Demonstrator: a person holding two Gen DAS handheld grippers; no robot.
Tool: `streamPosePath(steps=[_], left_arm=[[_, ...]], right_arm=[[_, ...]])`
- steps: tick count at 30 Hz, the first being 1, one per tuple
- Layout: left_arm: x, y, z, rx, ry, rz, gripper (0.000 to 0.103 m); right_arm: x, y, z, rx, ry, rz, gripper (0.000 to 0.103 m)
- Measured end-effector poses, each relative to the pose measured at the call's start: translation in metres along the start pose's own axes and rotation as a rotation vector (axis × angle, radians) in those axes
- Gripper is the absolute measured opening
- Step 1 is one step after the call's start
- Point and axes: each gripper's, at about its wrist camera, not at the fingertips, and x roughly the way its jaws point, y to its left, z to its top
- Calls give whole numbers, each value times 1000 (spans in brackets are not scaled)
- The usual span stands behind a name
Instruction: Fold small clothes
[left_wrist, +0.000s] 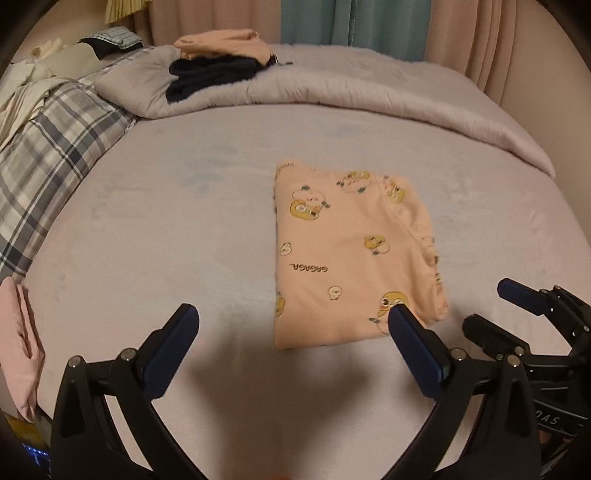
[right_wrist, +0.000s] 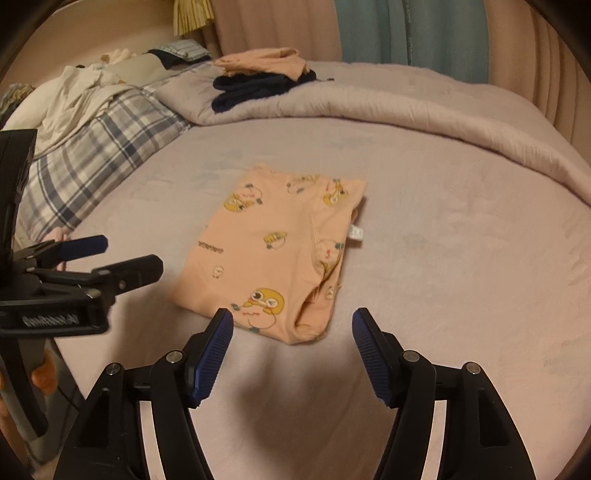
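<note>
Peach cotton child's garment with yellow cartoon-chick print (left_wrist: 343, 254) (right_wrist: 273, 251) lies folded into a rough rectangle, flat on the pale lilac bed sheet (left_wrist: 166, 240) (right_wrist: 461, 258), about mid-bed. Left long edge straight and clean; right edge bulkier, layered, with a fold ridge running its length and a small white care tag (right_wrist: 356, 233) poking out on that side. Near short edge slightly rounded at the right corner. Left claw (left_wrist: 293, 315) released, jaws spread wide, hovering just short of the garment's near edge; its right pad overlaps the near-right corner in the left wrist view, contact not clear. Right claw (right_wrist: 291, 319) also released, jaws wide, just short of the near-right corner, not touching. Each claw shows in the other's view, left one (right_wrist: 122, 254) off the garment's left side, right one (left_wrist: 517, 302) off its right. Bare sheet all round the garment, widest on its left and far sides. Rolled-back lilac quilt (left_wrist: 369, 92) (right_wrist: 406, 107) bounds the far side, well apart from the garment. On the quilt sits a stack: folded dark navy clothing (left_wrist: 207, 75) (right_wrist: 255, 86) with folded peach clothing (left_wrist: 221, 44) (right_wrist: 262, 61) on top. Blue-grey plaid bedding (left_wrist: 48, 147) (right_wrist: 96, 147) along the left edge. Folded pink cloth (left_wrist: 18, 350) at the near-left bed edge.
</note>
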Motion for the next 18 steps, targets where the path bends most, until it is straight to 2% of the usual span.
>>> streamPosePath(steps=[3, 6, 8, 9, 16, 18], left_arm=[[-3, 2, 1, -4, -4, -14, 102], [-11, 1, 0, 10, -20, 54, 102], [-15, 1, 1, 14, -31, 103, 102], [-18, 2, 0, 11, -39, 106, 102], [-36, 9, 2, -37, -68, 106, 102], [-40, 8, 3, -40, -77, 105, 102]], right_arm=[[-7, 2, 2, -6, -12, -3, 67], [-15, 5, 3, -3, -26, 3, 68], [-20, 6, 6, 5, -39, 0, 77], [-21, 6, 6, 11, -45, 0, 80], [-32, 7, 10, 47, -66, 4, 84], [-34, 7, 11, 51, -73, 3, 93]])
